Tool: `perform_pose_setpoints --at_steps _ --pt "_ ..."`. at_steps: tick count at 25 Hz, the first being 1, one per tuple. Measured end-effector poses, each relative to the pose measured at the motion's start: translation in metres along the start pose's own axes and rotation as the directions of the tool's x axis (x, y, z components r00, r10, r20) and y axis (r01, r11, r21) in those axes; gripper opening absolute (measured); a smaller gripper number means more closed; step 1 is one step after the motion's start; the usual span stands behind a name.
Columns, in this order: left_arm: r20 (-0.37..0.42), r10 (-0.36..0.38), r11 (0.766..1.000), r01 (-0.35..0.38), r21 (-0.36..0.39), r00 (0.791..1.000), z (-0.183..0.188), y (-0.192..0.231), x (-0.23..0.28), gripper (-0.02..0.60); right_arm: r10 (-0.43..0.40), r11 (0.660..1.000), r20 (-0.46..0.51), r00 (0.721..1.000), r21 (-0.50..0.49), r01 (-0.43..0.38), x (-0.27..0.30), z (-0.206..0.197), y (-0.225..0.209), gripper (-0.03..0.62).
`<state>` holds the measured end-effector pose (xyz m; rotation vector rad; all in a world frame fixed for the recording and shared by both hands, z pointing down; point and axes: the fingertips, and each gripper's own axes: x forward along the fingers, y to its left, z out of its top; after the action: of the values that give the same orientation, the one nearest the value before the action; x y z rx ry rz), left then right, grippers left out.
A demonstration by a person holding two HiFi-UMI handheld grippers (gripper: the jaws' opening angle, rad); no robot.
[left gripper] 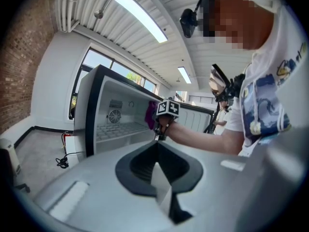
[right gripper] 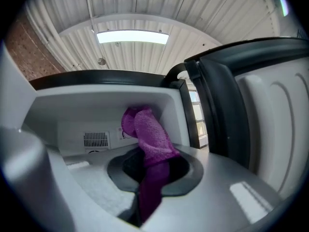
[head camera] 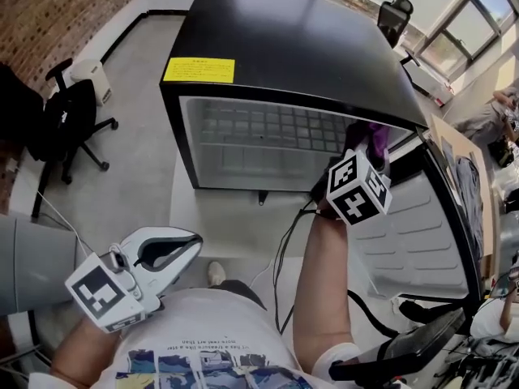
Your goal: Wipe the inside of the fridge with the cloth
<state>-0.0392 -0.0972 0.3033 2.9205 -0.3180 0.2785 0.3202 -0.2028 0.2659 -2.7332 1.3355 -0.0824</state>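
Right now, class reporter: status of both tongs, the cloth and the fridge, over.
Right tongs shut on purple cloth, up at fridge opening, right side. Left tongs shut, empty, held low. Door open; nothing blocking.

Cloth (head camera: 375, 138): head view shows only a purple tip; the rest sits behind the marker cube (head camera: 357, 188).
Cloth's lower end: runs down between the jaws of the right gripper (right gripper: 150, 175), out of sight.
Cloth contact with fridge (head camera: 284, 47) wall: cannot tell.
Yellow label (head camera: 199, 70): print too small to read.
Fridge door (right gripper: 270, 124): cut off by the right gripper view's edge.
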Motion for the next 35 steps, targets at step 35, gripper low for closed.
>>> perform_pose_setpoints --at_steps 35 --pt "0.024 0.079 0.993 -0.077 -0.090 0.997 0.008 0.016 0.000 0.003 0.214 0.962 -0.042 0.976 -0.162 -0.218 0.105 -0.016 0.075 0.054"
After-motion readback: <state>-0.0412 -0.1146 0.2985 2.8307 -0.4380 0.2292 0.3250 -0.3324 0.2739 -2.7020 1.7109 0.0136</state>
